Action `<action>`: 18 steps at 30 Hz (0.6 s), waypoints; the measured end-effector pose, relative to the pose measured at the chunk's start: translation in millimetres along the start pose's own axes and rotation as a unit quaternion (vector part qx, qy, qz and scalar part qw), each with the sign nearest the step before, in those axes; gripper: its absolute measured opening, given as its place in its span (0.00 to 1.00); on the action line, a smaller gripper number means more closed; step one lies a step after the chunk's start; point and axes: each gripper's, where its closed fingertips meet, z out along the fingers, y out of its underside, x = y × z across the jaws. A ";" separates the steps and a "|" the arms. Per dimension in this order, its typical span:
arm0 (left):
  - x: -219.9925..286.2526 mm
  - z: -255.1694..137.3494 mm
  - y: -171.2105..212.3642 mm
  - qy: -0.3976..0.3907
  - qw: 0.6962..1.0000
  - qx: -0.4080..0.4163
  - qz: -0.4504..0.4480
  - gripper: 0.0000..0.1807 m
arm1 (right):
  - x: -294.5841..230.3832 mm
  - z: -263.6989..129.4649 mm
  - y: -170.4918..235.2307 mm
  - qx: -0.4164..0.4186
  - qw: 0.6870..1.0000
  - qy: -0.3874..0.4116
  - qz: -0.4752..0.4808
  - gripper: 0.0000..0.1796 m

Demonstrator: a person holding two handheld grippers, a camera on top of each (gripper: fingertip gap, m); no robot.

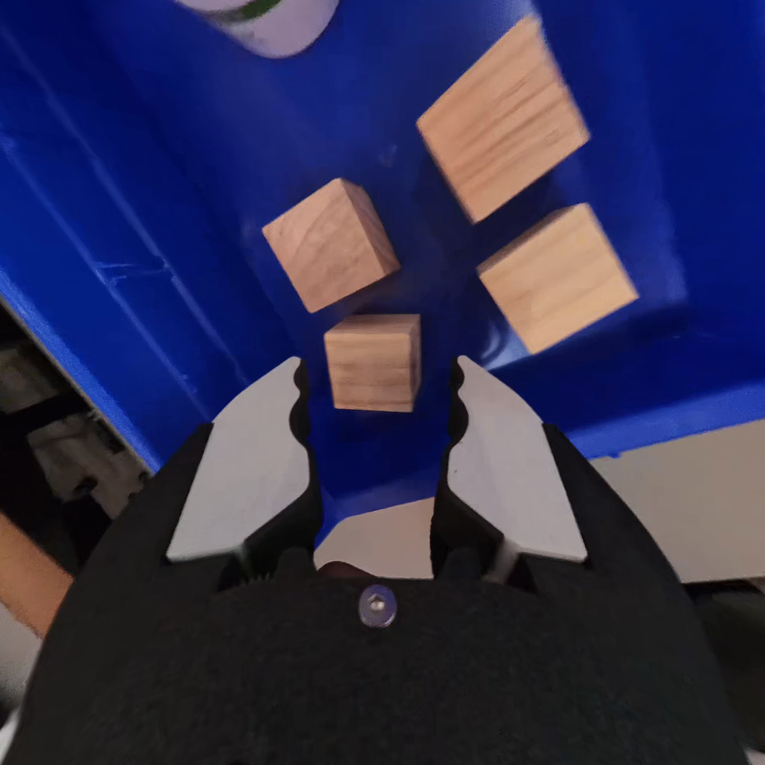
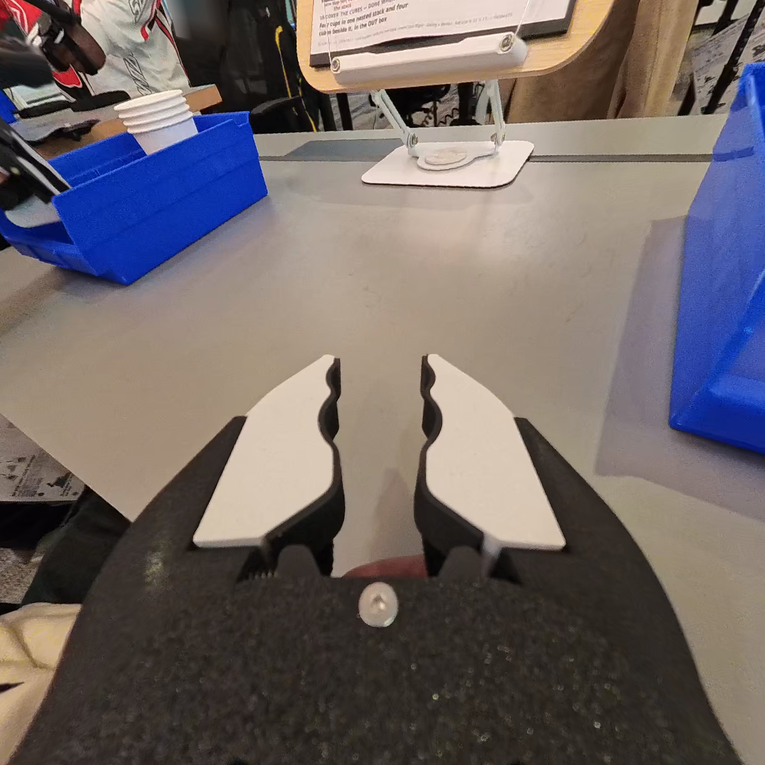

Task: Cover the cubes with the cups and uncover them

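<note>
In the left wrist view, several wooden cubes lie on the floor of a blue bin [image 1: 165, 186]. My left gripper [image 1: 377, 364] is open, pointing down into the bin, with the nearest small cube [image 1: 372, 362] just beyond and between its fingertips, not touching. Another cube [image 1: 331, 244] lies farther in, and two larger-looking cubes [image 1: 503, 120] [image 1: 556, 277] lie to the right. The base of a white cup stack [image 1: 273, 25] shows at the top edge. In the right wrist view, my right gripper [image 2: 380, 360] is open and empty above the grey table [image 2: 372, 269]. The nested white cups [image 2: 159, 120] stand in the blue bin [image 2: 165, 207] at far left.
A second blue bin [image 2: 724, 289] stands at the right edge. A white stand [image 2: 449, 163] holding an instruction board sits at the table's back. The other gripper [image 2: 25, 174] shows at the left bin. A person stands behind at the upper left.
</note>
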 end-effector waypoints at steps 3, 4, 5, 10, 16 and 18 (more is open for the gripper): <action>-6.6 5.9 3.2 -0.008 1.000 -0.026 -0.005 0.35 | 2.2 -0.4 0.3 -0.001 1.000 -0.004 0.011 0.20; -6.2 6.7 2.3 -0.006 1.000 -0.023 -0.005 0.35 | 2.9 -0.5 0.4 -0.002 1.000 -0.005 0.013 0.20; -4.0 8.4 3.2 0.001 1.000 -0.026 -0.006 0.35 | 3.3 -0.5 0.5 -0.003 1.000 -0.006 0.016 0.20; -2.3 18.5 10.2 0.012 0.999 -0.038 -0.001 0.25 | 2.5 -0.6 1.1 -0.004 1.000 -0.008 0.015 0.20; -10.2 -24.2 6.6 -0.025 0.999 0.002 0.029 0.25 | 1.0 -0.5 1.3 -0.005 1.000 -0.004 0.006 0.19; 0.6 -65.2 -11.5 -0.045 0.995 0.054 0.070 0.25 | 1.2 -0.5 1.3 -0.005 1.000 -0.004 0.007 0.19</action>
